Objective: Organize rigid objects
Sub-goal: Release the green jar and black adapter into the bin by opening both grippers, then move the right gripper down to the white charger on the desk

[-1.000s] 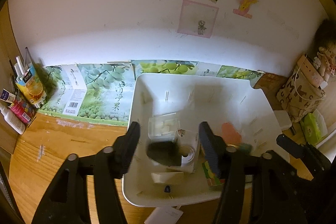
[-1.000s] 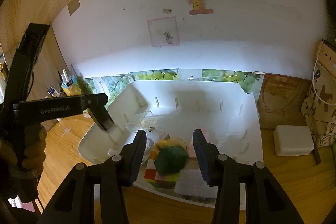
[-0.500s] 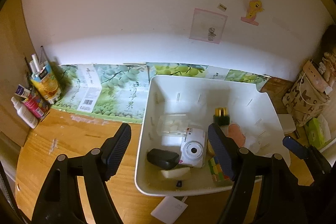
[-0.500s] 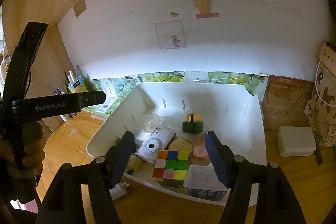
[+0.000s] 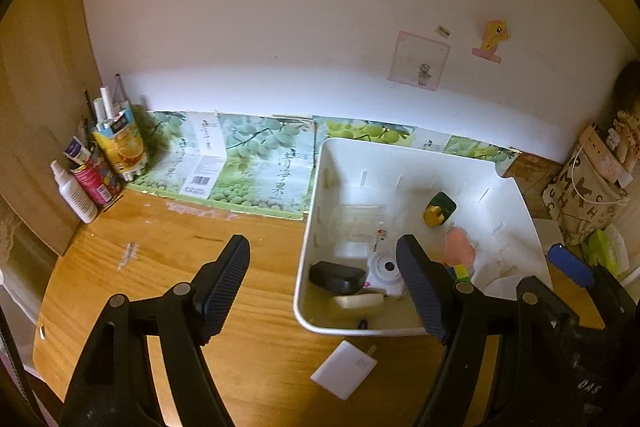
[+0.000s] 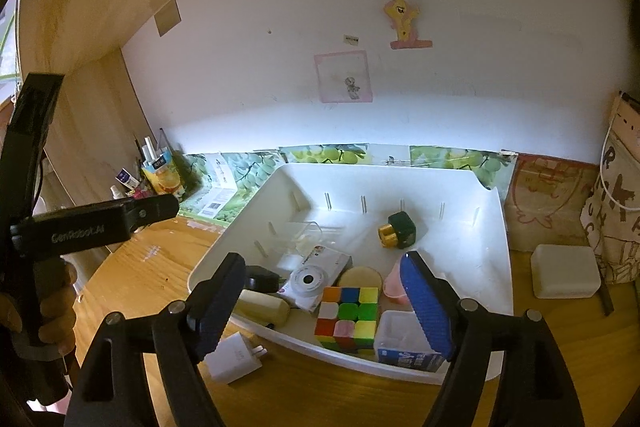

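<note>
Both tools gape empty, right one (image 6: 324, 301) still widening, above white bin (image 6: 490, 227) holding camera (image 6: 314, 281), cube (image 6: 348, 315).

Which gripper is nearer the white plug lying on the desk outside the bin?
Left. The white plug lies just below the open left gripper; in the right view it sits beside the right gripper's left finger.

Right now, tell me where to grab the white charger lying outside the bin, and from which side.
Take the white charger across its two long flat sides, coming down from above. It lies flat on the desk in front of the white bin, prongs pointing toward the bin, so keep the fingers off that end.
</note>
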Demonstrator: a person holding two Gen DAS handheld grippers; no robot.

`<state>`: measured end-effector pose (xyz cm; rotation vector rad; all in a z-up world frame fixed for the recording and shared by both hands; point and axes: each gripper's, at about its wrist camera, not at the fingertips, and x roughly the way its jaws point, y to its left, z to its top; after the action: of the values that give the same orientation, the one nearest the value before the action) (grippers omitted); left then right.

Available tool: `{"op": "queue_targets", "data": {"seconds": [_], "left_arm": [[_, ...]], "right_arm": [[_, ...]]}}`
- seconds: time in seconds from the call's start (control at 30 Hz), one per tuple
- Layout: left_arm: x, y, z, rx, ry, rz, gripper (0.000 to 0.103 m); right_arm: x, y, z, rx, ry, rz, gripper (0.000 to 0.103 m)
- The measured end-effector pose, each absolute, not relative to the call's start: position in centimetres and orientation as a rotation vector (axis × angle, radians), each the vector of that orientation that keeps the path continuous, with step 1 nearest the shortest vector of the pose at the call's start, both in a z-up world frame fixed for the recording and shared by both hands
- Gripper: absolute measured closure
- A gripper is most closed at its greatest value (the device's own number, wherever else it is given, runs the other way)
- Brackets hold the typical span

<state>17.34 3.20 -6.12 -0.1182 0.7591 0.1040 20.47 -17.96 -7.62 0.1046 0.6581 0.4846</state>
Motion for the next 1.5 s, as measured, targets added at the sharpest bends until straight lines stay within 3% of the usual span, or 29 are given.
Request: {"op": "queue_targets", "data": {"seconds": [0.7,1.5], "left_arm": [[11.3,9.5,-7.1,-0.130,0.804,0.150,0.024],[6.9,15.9,-10.6,-0.137,0.936,0.133,0.024]], "right_arm": [[16.7,-13.7,-7.1,0.151,0.741,0.454,0.022],[15.2,-6.5,-14.3,0.278,1.026,0.393,0.022]]}}
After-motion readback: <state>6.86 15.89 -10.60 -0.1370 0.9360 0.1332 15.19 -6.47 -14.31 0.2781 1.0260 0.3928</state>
